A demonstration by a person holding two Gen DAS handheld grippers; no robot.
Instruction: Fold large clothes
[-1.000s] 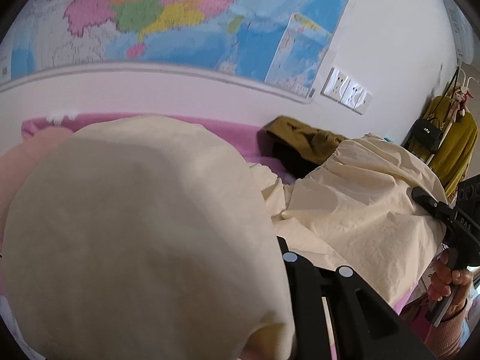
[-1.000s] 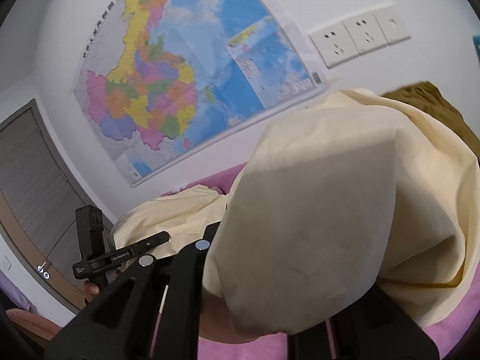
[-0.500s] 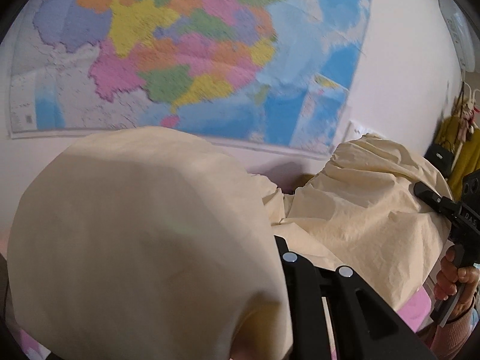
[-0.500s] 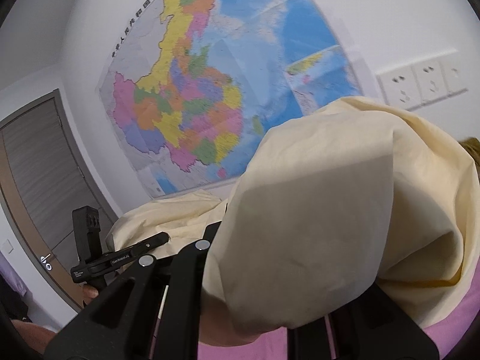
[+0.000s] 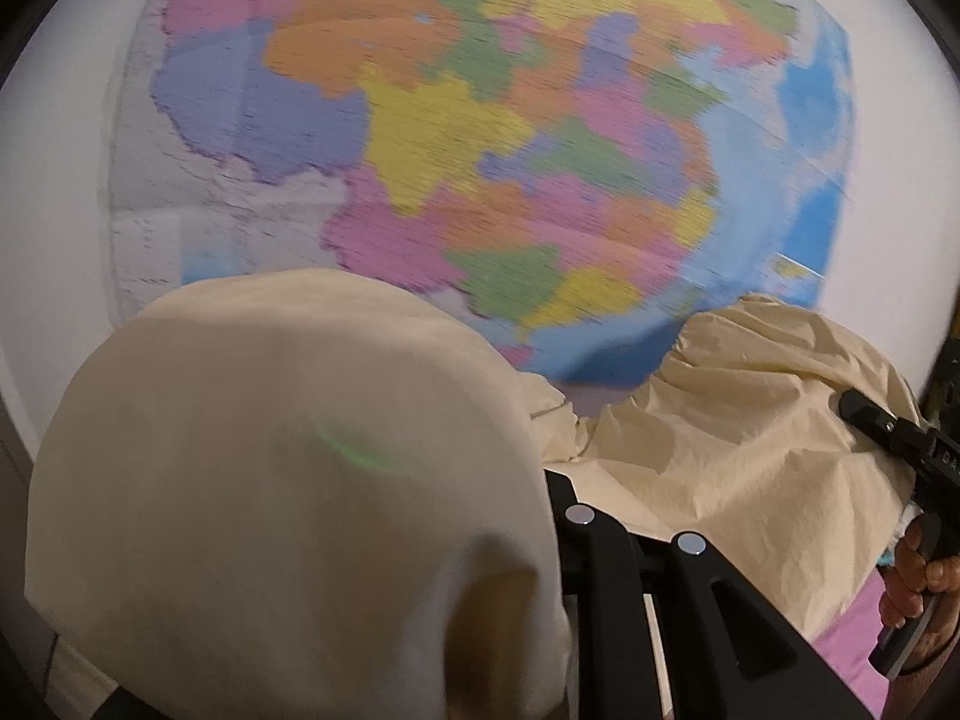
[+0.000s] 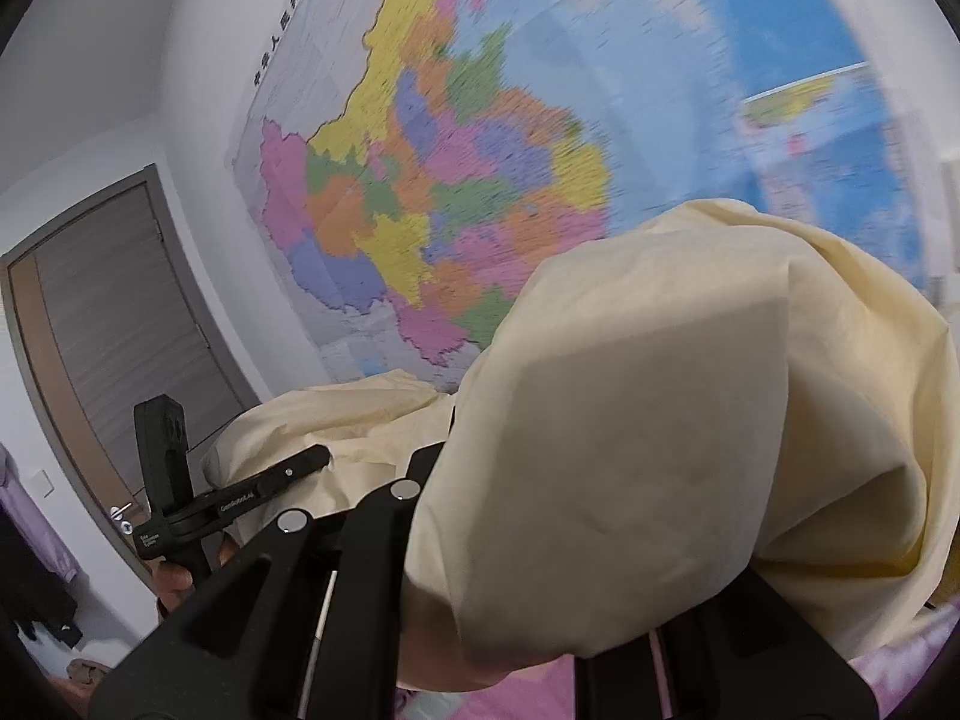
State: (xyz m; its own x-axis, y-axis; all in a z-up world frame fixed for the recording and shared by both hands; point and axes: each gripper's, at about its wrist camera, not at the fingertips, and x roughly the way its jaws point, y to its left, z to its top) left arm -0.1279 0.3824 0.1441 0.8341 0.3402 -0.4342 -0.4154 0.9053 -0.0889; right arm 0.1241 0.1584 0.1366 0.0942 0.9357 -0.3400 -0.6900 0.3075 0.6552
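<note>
Holds a cream garment (image 5: 270, 480) aloft before a wall map (image 5: 510, 150), clear of the pink bed (image 6: 522, 690) glimpsed along the lower edge of both views. Pinches one bunched edge in the left claw (image 6: 312, 459), closed on the cloth, and another in the right claw (image 5: 858, 414), likewise clamped on fabric, with a sagging span of material strung between the two. Drapes so thickly over each camera as to hide the jaw tips nearest the lens, and with them the exact seam or corner caught there.

Risks plenty from here. Appears to grip gathered folds rather than a clean hem, so may shed a layer on any sharp swing and drop one side onto the bed in a heap. Shows heavy blur across the map, suggesting brisk movement; could set the loose lower part swinging and land it twisted. Carries a slack middle, so may go down with a trapped crease unless first drawn taut between the claws. Blinds both views with billowed cloth, leaving the landing spot on the bed largely unseen and making an off-centre or overhanging placement a fair worry. Offers no sight of sleeves, collar or hem, so could end up folded along the wrong line. Looks light and slippery enough to creep out of a narrow pinch under its own hanging weight.
</note>
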